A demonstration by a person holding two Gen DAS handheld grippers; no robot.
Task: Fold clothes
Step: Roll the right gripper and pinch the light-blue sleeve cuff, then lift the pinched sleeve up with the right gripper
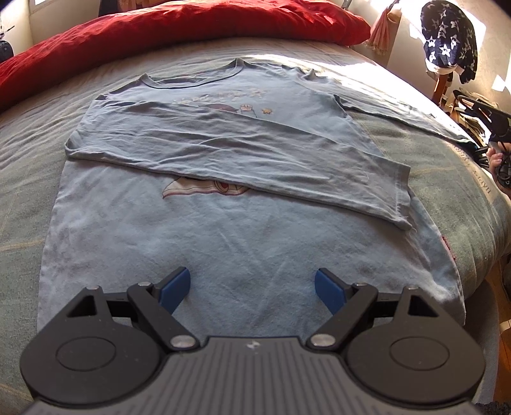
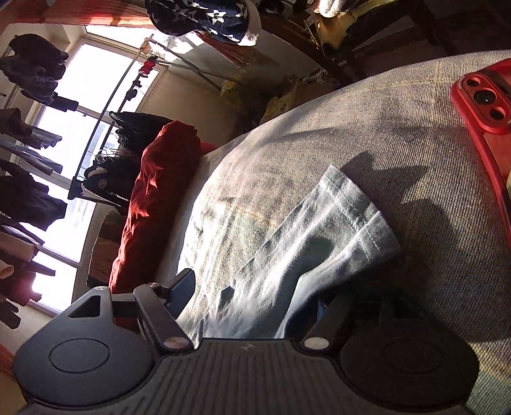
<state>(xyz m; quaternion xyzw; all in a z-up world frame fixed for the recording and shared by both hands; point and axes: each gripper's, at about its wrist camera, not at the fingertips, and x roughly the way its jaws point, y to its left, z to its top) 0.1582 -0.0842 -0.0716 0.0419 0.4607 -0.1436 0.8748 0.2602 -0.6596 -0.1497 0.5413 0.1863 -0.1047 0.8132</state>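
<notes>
Blue-padded left tongs (image 1: pixel 252 292) hover spread above the shirt (image 1: pixel 223 204) hem.

We take the shirt (image 1: pixel 223 223) as our landmark: it lies flat on the bed (image 1: pixel 25 178), its collar at the far end and its hem nearest our left gripper (image 1: pixel 252 290), which sits over the hem. One sleeve (image 1: pixel 242 159) lies folded across the shirt's chest; the other sleeve (image 1: pixel 415 118) stretches out to the shirt's right, where our right gripper (image 2: pixel 255 293) straddles it near the cuff (image 2: pixel 354 204). Behind the collar lies a duvet (image 1: pixel 179 28). Beyond the cuff, a phone (image 2: pixel 485 105) rests on the bed.
</notes>
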